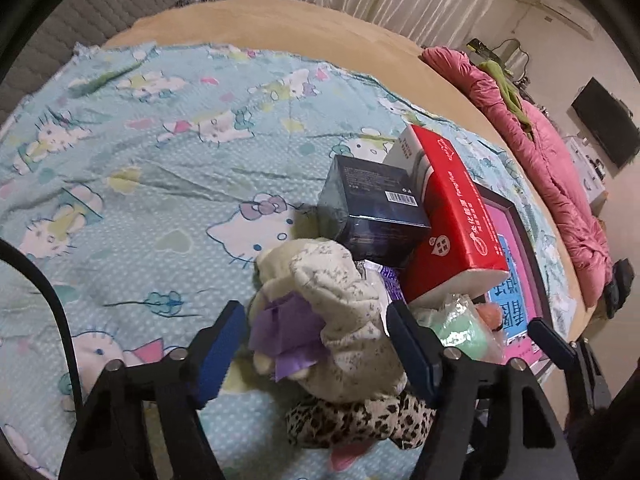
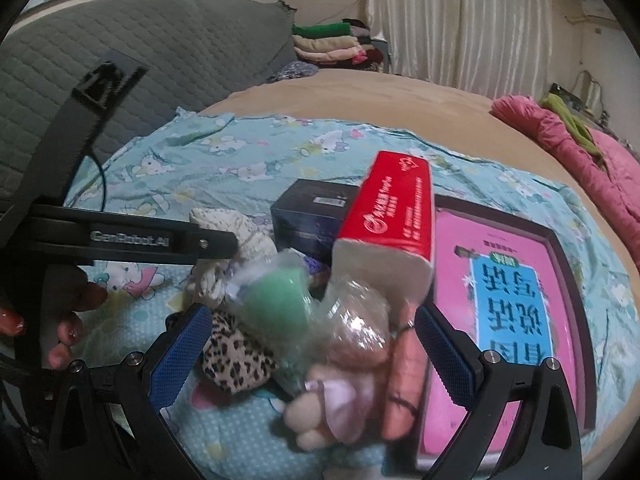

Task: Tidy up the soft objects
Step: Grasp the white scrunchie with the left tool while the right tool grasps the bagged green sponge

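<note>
Item: I straddle the cream plush [image 1: 324, 320] beside the red box [image 1: 452, 216] with spread left gripper [image 1: 316, 352]; right gripper [image 2: 312, 352] gapes around bagged toys [image 2: 320, 320]; next, pinch.

The left tool [image 1: 316, 344] stood open around a cream plush toy [image 1: 336, 320] with a purple bow [image 1: 286, 340]. Behind it, a red box [image 1: 452, 224] leaned against a dark box [image 1: 372, 208] on the bed [image 1: 140, 168].

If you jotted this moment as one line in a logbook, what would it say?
left gripper: open around cream plush toy | right gripper: open around bagged soft toys | red box leaning on dark box
</note>
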